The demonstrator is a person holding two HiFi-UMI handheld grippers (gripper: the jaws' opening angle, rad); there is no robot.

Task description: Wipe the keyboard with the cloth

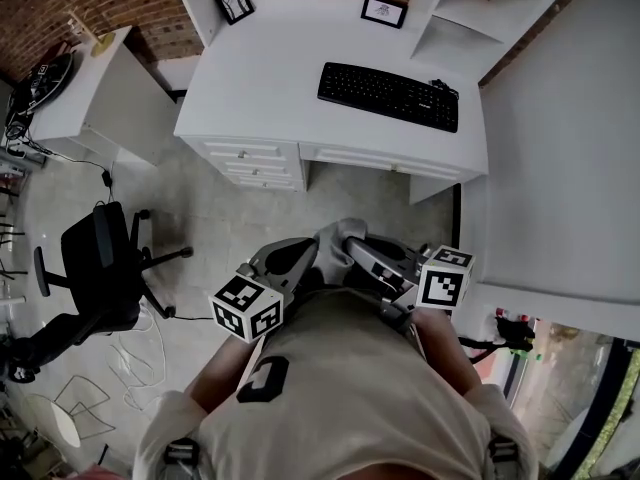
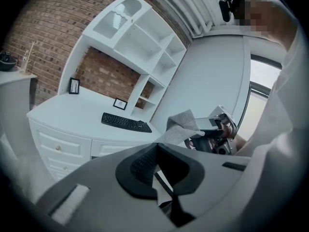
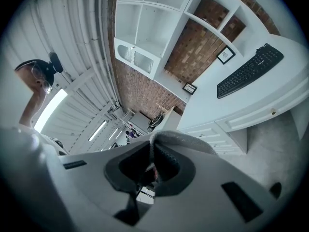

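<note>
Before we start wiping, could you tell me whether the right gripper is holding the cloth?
The right gripper is shut on the grey cloth: fabric sits between its jaws.

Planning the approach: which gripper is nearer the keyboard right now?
Right, slightly. The right gripper, shut on the cloth, sits almost straight below the keyboard in the head view; the left gripper is farther to the left. Both are well short of the desk.
</note>
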